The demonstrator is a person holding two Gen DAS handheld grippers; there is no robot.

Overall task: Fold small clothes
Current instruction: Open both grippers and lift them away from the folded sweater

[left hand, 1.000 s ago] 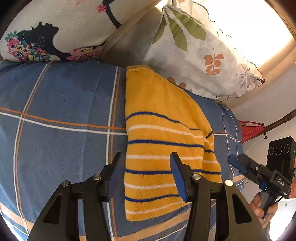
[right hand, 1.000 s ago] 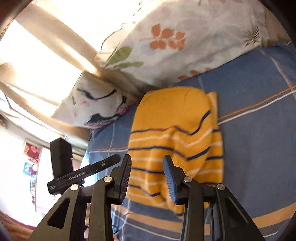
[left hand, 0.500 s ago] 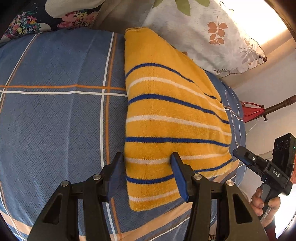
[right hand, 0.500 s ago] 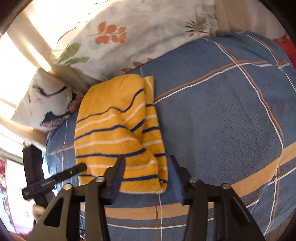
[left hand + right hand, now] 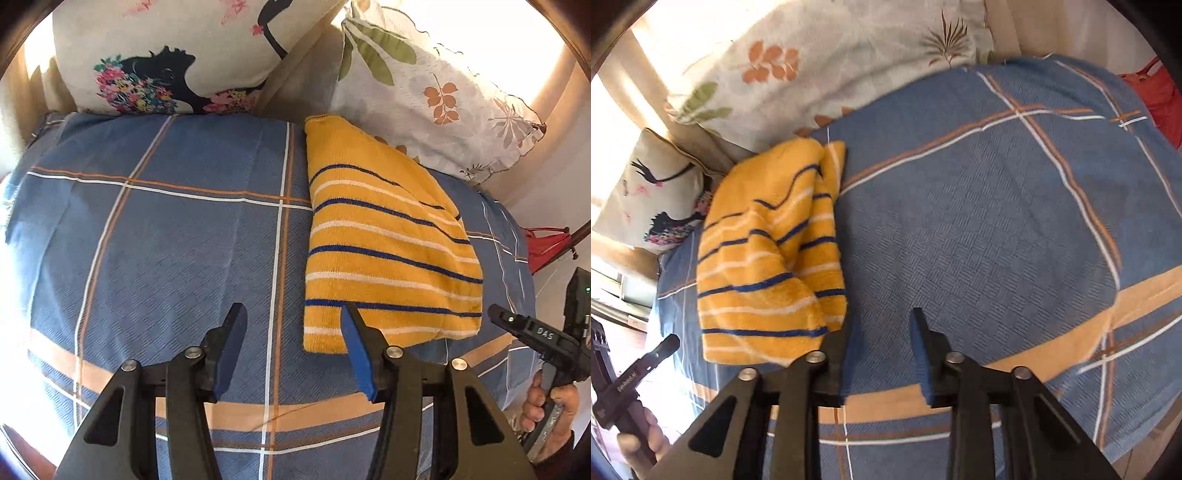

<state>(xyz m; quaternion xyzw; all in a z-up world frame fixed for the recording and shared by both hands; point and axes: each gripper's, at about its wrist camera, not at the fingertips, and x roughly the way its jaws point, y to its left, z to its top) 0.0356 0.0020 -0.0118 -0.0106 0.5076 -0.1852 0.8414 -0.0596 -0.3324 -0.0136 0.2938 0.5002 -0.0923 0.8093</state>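
Observation:
A folded yellow garment point(image 5: 384, 240) with blue and white stripes lies on the blue plaid bedspread point(image 5: 177, 240), its far end against a pillow. In the right wrist view the yellow garment point(image 5: 768, 251) lies to the left, with a looser folded layer along its right side. My left gripper point(image 5: 291, 339) is open and empty, just in front of the garment's near left corner. My right gripper point(image 5: 882, 339) is open and empty, just right of the garment's near right corner. Each gripper shows at the edge of the other's view.
A floral pillow point(image 5: 173, 62) with a dark figure and a leaf-print pillow point(image 5: 436, 96) stand along the bed's far edge. A red object point(image 5: 546, 247) hangs past the bed's right side. The bedspread point(image 5: 997, 221) spreads wide to the right of the garment.
Both grippers have pulled back from the garment and toward its near corners. The right gripper has opened wider and swung right. The garment lies flat as before.

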